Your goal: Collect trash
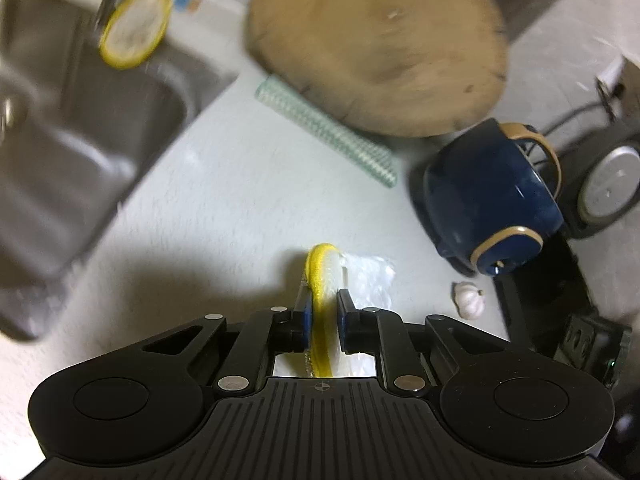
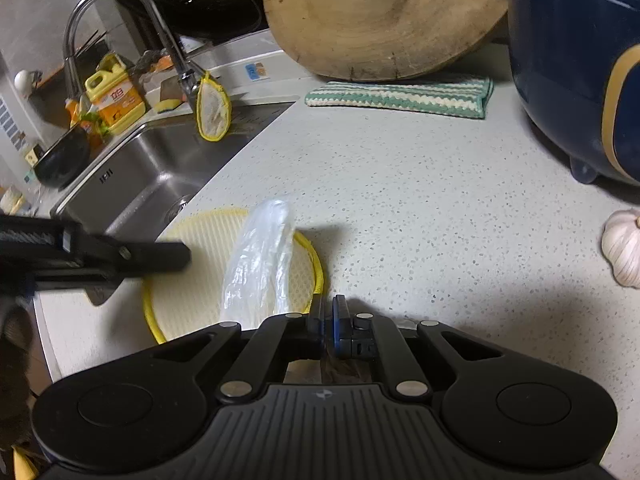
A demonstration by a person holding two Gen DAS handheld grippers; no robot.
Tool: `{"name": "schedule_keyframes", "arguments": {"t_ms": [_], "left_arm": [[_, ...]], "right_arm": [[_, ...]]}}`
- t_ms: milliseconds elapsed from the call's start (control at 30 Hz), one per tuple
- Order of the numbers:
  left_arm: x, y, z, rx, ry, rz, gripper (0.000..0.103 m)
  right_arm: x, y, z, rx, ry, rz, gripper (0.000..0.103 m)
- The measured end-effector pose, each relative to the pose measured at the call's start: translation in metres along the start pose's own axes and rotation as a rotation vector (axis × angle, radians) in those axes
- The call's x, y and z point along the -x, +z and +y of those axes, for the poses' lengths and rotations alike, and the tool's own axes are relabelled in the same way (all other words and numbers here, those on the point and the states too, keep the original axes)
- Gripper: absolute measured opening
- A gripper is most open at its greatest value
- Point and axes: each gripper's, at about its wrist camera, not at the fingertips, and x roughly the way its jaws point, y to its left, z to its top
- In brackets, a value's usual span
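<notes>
The left gripper (image 1: 322, 304) is clamping its jaws on the yellow-rimmed mesh strainer (image 1: 320, 276) over the tabletop (image 1: 224, 200); the right gripper (image 2: 328, 312) is holding its jaws nearly closed, gripping nothing visible.

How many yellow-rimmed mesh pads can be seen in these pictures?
2. One mesh pad hangs from the faucet over the sink. The other lies at the counter edge, held by the left gripper. More may be hidden.
</notes>
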Motion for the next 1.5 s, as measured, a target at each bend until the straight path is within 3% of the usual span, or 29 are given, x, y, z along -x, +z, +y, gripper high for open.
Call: {"name": "schedule_keyframes", "arguments": {"t_ms": [167,200,300,333,533,700,900,1133,1333,1367,1433,1500], "left_arm": [[0.011,-0.005,-0.022,-0.142,0.078,-0.041,0.015],[0.013,-0.006,-0.023,-0.153,0.086,-0.045,0.015],[0.023,-0.008,-0.024,-0.176,0.102,-0.056,0.015],[0.026,-0.008,-0.023,-0.179,0.103,-0.058,0.015],[0.046,-0.012,-0.015,-0.174,0.084,-0.079,0.015],[0.073,-0.017,-0.005,-0.151,0.048,-0.111,0.015],[0.105,-0.025,0.007,-0.126,-0.002,-0.137,0.015],[0.132,-0.042,0.027,-0.120,-0.051,-0.113,0.015],[0.131,-0.043,0.046,-0.082,-0.012,-0.064,0.015],[0.130,-0.042,0.047,-0.084,-0.004,-0.060,0.015],[0.129,-0.041,0.047,-0.089,-0.001,-0.052,0.015],[0.129,-0.041,0.048,-0.086,-0.021,-0.040,0.015]], "right_arm": [[0.026,-0.005,0.014,0.118,-0.074,-0.069,0.007],[0.033,-0.007,0.018,0.148,-0.096,-0.082,0.015],[0.052,-0.020,0.023,0.214,-0.157,-0.112,0.062],[0.056,-0.025,0.024,0.232,-0.172,-0.112,0.066],[0.063,-0.052,0.026,0.216,-0.190,-0.080,0.066],[0.073,-0.057,0.026,0.146,-0.191,-0.106,0.066],[0.090,-0.072,0.037,0.186,-0.206,-0.149,0.069],[0.067,-0.079,0.035,0.139,-0.236,-0.082,0.074],[0.061,-0.077,0.033,0.080,-0.253,-0.097,0.075],[0.062,-0.077,0.033,0.070,-0.250,-0.098,0.073],[0.066,-0.080,0.035,0.052,-0.226,-0.095,0.051],[0.071,-0.081,0.040,0.049,-0.227,-0.098,0.037]]}}
